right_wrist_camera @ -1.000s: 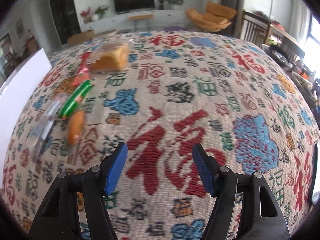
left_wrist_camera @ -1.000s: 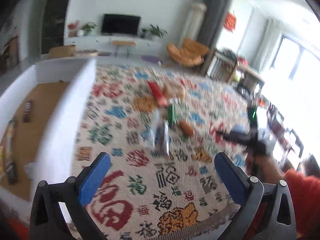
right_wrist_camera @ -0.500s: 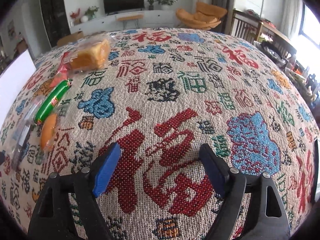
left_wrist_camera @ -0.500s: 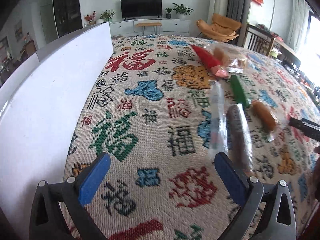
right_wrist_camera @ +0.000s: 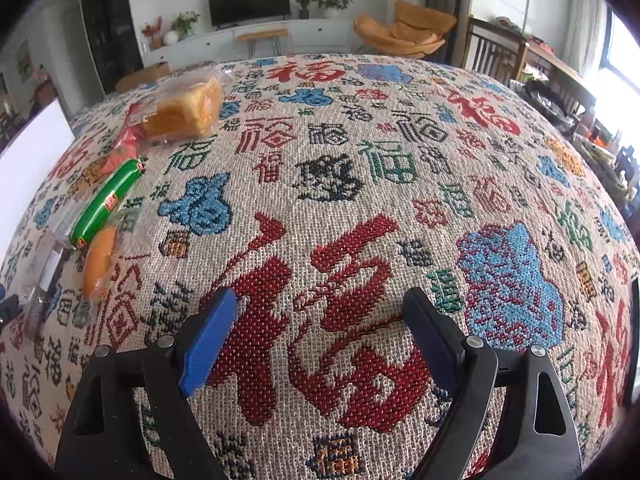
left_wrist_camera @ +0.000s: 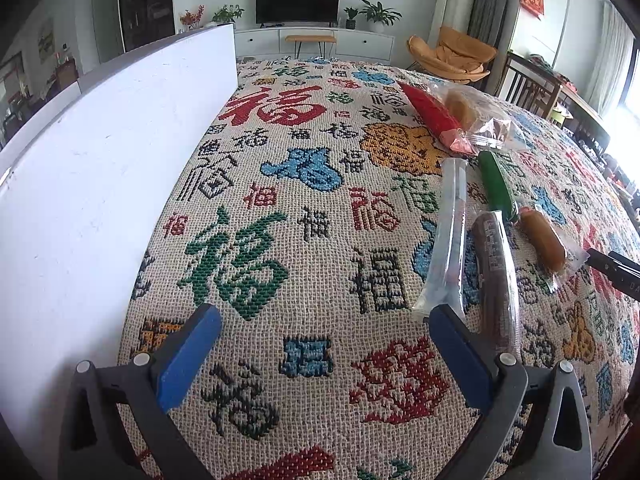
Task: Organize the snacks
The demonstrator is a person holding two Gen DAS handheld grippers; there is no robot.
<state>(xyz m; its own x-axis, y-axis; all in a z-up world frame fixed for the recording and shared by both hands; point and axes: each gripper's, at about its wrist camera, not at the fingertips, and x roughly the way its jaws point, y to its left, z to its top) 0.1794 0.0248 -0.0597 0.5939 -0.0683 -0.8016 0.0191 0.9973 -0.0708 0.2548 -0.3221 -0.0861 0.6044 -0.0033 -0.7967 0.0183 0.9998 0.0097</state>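
Observation:
Several snacks lie in a row on the patterned tablecloth [left_wrist_camera: 304,184]: a red packet [left_wrist_camera: 432,118], a bagged bread [right_wrist_camera: 184,110], a green sausage [left_wrist_camera: 496,188], an orange sausage [left_wrist_camera: 542,240], a clear-wrapped stick [left_wrist_camera: 450,236] and a brown stick [left_wrist_camera: 494,272]. My left gripper [left_wrist_camera: 324,322] is open and empty, low over the cloth, its right finger just in front of the clear stick. My right gripper [right_wrist_camera: 320,312] is open and empty over bare cloth, right of the green sausage [right_wrist_camera: 106,202] and orange sausage [right_wrist_camera: 100,260].
A white box wall [left_wrist_camera: 100,184] runs along the left side of the table. The other gripper's black tip [left_wrist_camera: 612,268] shows at the right edge of the left wrist view. Chairs and a TV cabinet stand beyond the table.
My left gripper has swung from above the box down to the cloth and moved closer to the snacks. My right gripper has lowered and opened wider.

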